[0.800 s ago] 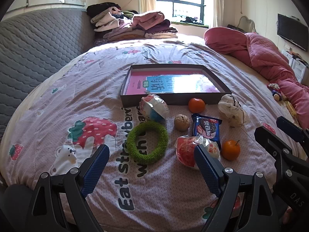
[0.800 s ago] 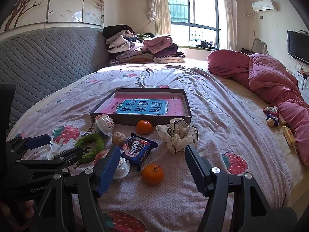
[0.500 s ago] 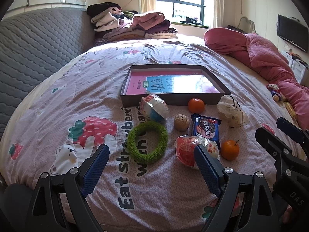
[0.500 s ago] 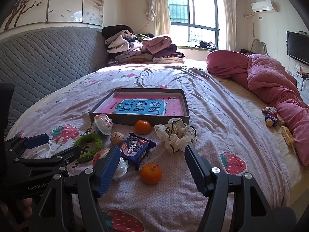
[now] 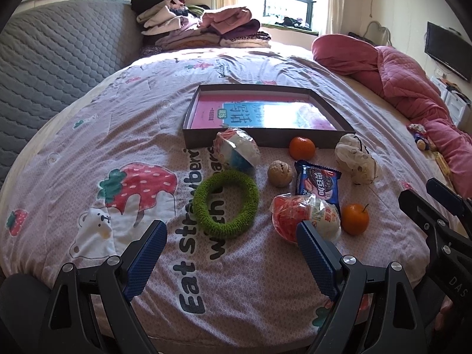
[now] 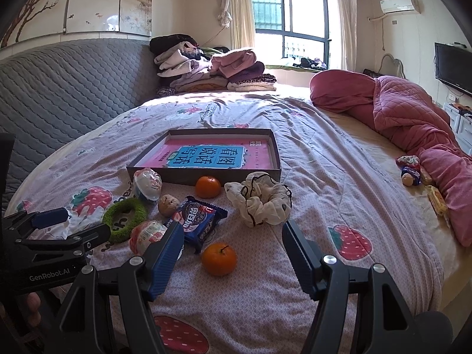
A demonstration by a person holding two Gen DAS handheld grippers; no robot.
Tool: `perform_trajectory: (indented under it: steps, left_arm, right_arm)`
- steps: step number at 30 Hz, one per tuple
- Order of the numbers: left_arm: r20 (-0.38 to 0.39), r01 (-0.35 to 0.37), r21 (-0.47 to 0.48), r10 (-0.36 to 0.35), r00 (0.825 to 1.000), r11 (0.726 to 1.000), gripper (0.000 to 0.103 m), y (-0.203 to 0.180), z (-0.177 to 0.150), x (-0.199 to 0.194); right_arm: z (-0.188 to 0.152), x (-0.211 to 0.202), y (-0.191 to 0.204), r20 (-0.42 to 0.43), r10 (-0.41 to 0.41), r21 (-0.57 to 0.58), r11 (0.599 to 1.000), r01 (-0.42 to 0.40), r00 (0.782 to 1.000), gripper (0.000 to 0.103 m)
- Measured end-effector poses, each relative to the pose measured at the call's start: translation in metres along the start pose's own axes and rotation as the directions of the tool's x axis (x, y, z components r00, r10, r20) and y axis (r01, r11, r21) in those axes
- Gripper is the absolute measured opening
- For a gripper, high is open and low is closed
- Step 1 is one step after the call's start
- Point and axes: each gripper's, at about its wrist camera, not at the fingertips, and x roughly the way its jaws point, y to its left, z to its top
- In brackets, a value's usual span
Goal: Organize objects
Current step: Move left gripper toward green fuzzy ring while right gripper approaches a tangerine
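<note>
A shallow dark box [image 5: 188, 115] [image 6: 275, 150] with a pink book inside lies on the bed. In front of it lie a green ring [image 5: 225, 203] [image 6: 125, 218], two wrapped snack bowls [image 5: 237, 150] [image 5: 305, 216], a brown ball [image 5: 279, 173], a blue cookie packet [image 5: 318, 184] [image 6: 200, 221], two oranges [image 5: 301, 147] [image 5: 355, 219] [image 6: 219, 258] and a white crumpled cloth [image 5: 355, 159] [image 6: 259, 200]. My left gripper [image 5: 231, 253] is open and empty, just short of the ring. My right gripper [image 6: 233, 253] is open and empty, around the near orange.
A pink quilt [image 6: 413, 118] lies along the right side. Folded clothes [image 6: 212, 70] are stacked at the far end. A grey padded headboard [image 6: 59, 88] runs on the left. Small toys and snacks [image 6: 410, 168] lie near the quilt.
The right gripper has drifted slightly right and forward. The left gripper has barely moved. No object has moved.
</note>
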Motion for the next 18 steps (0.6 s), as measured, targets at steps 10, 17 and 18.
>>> perform_trajectory:
  steps: [10,17,18]
  left_arm:
    - [-0.073,0.012,-0.036,-0.014,0.997,0.999,0.090,0.010,-0.005,0.015]
    - [-0.100,0.003,-0.021,-0.005,0.995,1.000,0.090,0.009,-0.008,0.020]
    - [-0.100,0.000,-0.016,-0.001,0.995,1.000,0.090,0.009,-0.008,0.020]
  right_arm:
    - [-0.007,0.008,0.004,-0.048,0.012,-0.027,1.000,-0.013,0.999,0.068]
    - [-0.011,0.015,0.003,-0.086,0.014,-0.028,0.999,-0.017,0.996,0.068]
    - [-0.012,0.017,0.004,-0.092,0.013,-0.030,0.999,-0.016,0.996,0.068]
